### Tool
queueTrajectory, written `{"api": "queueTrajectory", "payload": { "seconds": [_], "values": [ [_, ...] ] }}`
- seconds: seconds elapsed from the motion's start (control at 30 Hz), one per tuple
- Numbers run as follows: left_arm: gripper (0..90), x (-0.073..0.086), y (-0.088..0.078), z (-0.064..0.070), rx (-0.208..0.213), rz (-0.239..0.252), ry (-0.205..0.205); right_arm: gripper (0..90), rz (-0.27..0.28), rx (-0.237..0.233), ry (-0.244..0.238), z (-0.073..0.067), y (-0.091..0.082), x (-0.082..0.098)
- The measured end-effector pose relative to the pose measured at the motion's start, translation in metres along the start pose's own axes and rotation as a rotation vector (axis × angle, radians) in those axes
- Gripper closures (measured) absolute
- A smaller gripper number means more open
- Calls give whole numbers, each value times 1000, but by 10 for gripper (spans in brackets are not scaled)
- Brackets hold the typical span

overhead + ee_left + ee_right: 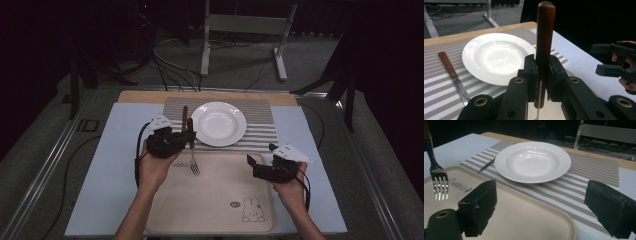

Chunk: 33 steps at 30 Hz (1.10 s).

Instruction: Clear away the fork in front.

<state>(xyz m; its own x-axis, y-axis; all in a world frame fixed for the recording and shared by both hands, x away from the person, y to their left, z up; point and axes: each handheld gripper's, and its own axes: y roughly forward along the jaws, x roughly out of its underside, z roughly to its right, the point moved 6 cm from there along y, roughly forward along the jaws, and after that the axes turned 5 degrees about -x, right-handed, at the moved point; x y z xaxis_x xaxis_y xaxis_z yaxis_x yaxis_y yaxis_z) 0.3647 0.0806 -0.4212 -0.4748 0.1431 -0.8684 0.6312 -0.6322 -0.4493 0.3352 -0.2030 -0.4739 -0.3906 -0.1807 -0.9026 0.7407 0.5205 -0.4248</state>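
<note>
While the right gripper (256, 163) hangs released above the beige tray (210, 210), the left gripper (189, 136) grasps a wooden-handled fork (193, 162), tines hanging over the tray; beyond lie a white plate (218, 123) and knife (452, 76) on the striped mat (260, 127).

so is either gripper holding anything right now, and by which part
The left gripper is shut on the fork, gripping its wooden handle, tines down over the tray. The right gripper is open and holds nothing.

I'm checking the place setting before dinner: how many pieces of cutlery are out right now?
2. A fork is held in the left hand-held gripper, tines hanging over the tray. A knife lies on the striped placemat beside the plate.
</note>
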Motion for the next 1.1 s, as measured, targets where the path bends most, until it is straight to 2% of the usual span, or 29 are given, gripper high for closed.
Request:
{"api": "queueTrajectory", "payload": {
  "seconds": [0.57, 0.8, 1.1],
  "values": [
    [803, 11, -14, -18, -9, -38, 15, 113, -21, 19, 1, 10, -8, 11],
    [802, 18, -21, -25, -7, -55, 12, 113, 4, 21, 6, 15, -16, 12],
    [802, 25, -29, -32, -7, -75, 8, 112, 11, 31, 9, 20, -21, 17]
  ]
}}
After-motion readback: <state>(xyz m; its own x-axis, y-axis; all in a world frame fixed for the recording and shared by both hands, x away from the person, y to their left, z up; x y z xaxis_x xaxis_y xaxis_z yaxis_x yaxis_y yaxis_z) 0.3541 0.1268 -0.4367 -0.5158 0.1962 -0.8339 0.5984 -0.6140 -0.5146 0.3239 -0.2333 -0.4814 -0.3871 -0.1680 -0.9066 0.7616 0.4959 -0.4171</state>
